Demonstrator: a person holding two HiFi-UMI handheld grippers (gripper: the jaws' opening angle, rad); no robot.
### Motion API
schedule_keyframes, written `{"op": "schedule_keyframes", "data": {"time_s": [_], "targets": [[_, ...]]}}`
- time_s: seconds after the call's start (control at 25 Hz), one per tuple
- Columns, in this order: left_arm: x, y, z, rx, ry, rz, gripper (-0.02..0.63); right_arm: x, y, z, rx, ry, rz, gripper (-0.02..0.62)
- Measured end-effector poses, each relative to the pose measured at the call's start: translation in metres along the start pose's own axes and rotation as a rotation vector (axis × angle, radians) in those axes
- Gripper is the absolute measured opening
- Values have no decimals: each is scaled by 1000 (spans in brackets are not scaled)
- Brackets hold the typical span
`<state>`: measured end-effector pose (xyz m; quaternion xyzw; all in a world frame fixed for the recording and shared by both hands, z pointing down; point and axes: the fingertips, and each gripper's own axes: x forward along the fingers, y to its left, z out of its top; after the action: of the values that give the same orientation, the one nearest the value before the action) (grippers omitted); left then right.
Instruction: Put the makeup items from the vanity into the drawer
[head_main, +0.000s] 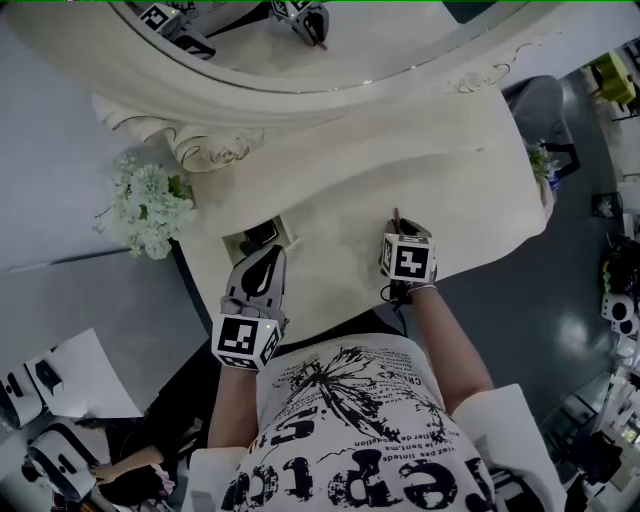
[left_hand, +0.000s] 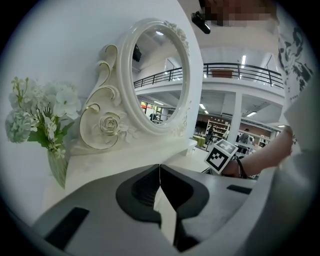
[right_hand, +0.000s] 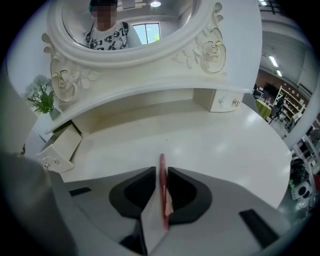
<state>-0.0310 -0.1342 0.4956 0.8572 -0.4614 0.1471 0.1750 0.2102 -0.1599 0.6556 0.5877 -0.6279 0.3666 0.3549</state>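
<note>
Presently: slim red makeup pencil (right_hand: 163, 205), pinched mid-shaft in right gripper (right_hand: 160, 175) fingers over the counter (right_hand: 225, 145); likely light, stiff, slippery, with a breakable tip. Left gripper (left_hand: 160, 182) fingers clenched, empty. Open drawer (right_hand: 62, 145) lay leftward; mirror (left_hand: 160, 75) and flowers (left_hand: 40, 115) stood beside, seemingly unobstructive

Two grippers were counted: the left gripper (left_hand: 160, 172) and the right gripper (right_hand: 161, 172). One slim red makeup item (right_hand: 162, 162), one mirror (left_hand: 159, 75) and one vanity (head_main: 470, 150) were seen. Two drawers were noted, one open drawer (right_hand: 62, 145) and one closed drawer (right_hand: 227, 102), and two flower bunches (head_main: 150, 205) (head_main: 542, 160).
</note>
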Motion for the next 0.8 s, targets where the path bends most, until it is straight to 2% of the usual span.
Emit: {"op": "schedule_keyframes", "data": {"time_s": [0.08, 0.24, 0.44, 0.8], "targets": [[-1, 0, 0, 0, -1, 0, 20, 0, 2, -2, -1, 5, 3, 57], [-4, 0, 1, 5, -8, 1, 20, -3, 6, -3, 8, 9, 30, 55], [-15, 2, 4, 7, -25, 13, 20, -19, 17, 14, -4, -46, 74, 55], [-60, 19, 14, 13, -91, 82, 20, -63, 96, 64, -124, -196, 242, 54]]}}
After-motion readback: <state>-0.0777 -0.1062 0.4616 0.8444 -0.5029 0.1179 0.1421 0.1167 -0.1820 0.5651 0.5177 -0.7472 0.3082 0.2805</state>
